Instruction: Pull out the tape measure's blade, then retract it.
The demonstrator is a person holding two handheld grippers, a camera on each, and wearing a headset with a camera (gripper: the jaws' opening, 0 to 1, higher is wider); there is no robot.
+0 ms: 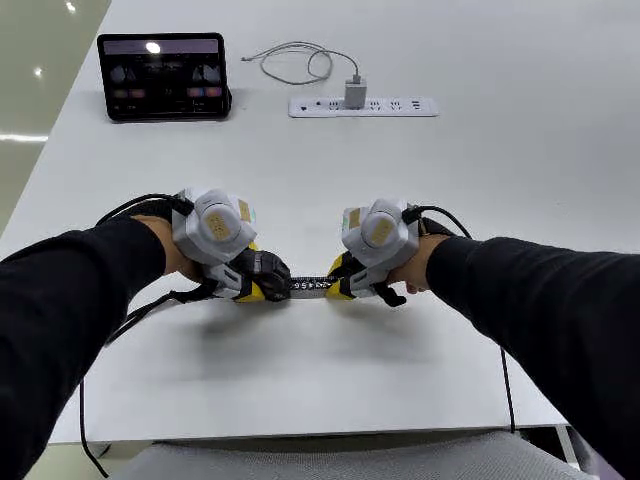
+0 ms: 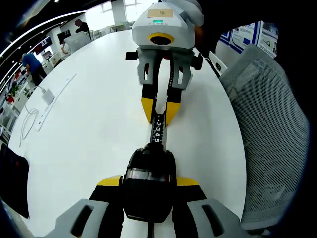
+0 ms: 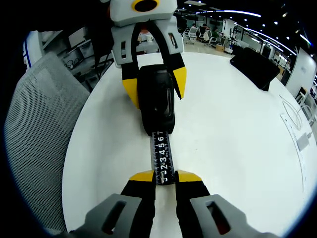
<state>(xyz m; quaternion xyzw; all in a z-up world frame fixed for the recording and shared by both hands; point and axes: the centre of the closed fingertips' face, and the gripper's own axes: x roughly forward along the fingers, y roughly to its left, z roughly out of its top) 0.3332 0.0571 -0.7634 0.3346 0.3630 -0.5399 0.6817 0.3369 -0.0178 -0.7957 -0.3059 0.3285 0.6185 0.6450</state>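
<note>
Your left gripper [image 2: 148,181] clamps its yellow-tipped jaws around the boxy black tape measure [image 2: 148,196] on the smooth white table [image 2: 89,129]. Just beyond the tape measure's mouth, your right gripper [image 3: 164,177] pinches the tip of the flat, numbered blade [image 3: 162,153], and a short stretch of it is out.

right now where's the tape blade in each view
Head view: blade low centre, between left gripper and right gripper.
Left gripper view: centre, from the case up to the right gripper.
Right gripper view: lower centre, from its fingers up to the case.
Shared landmark: the black case.
</note>
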